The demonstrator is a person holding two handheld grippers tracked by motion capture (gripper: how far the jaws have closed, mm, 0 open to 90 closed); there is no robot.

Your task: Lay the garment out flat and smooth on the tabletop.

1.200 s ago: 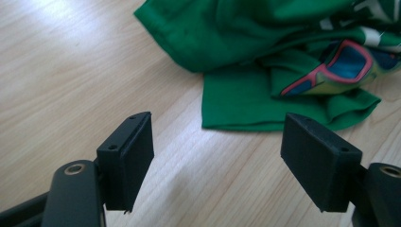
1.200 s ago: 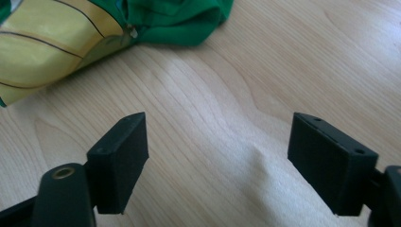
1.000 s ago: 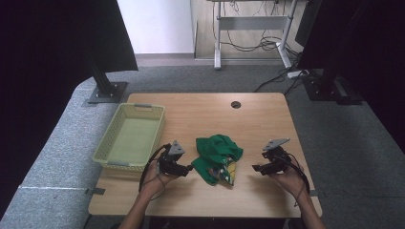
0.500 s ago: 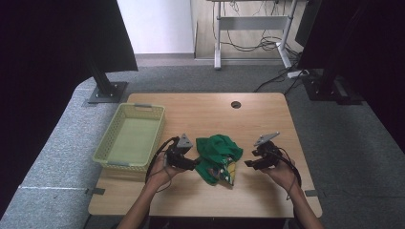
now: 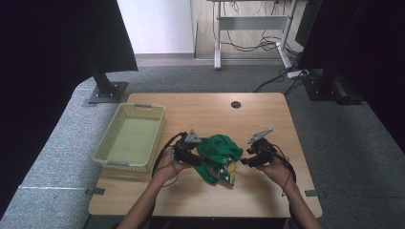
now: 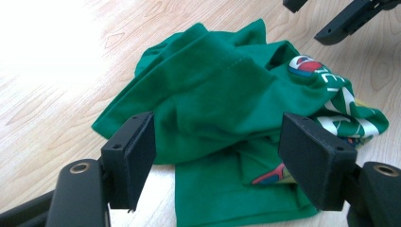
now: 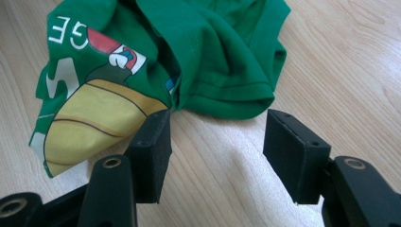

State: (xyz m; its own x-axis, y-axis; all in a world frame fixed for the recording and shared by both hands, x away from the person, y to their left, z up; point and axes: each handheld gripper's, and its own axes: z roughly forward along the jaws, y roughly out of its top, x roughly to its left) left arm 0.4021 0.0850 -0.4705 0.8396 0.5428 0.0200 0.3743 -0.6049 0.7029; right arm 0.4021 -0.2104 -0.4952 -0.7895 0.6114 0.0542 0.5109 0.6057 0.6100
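A crumpled green T-shirt (image 5: 217,155) with a yellow, red and white print lies at the middle of the wooden table (image 5: 267,200). My left gripper (image 5: 195,158) is at its left edge. In the left gripper view it (image 6: 220,161) stands open, with folds of the T-shirt (image 6: 213,94) between and beyond the pads, unpressed. My right gripper (image 5: 244,161) is at the shirt's right edge. Its jaws have just been closing; in the right gripper view it (image 7: 222,158) is open over bare wood, and the shirt's hem (image 7: 227,99) lies just past the tips.
A pale green mesh basket (image 5: 125,164) stands on the table's left side, beside my left hand. A round cable hole (image 5: 236,104) sits near the far edge. Bare wood lies behind and in front of the shirt. A black stand base (image 5: 106,90) is off the far left corner.
Both grippers have moved inward to the shirt, the left one to the right and the right one to the left. The shirt has kept its place.
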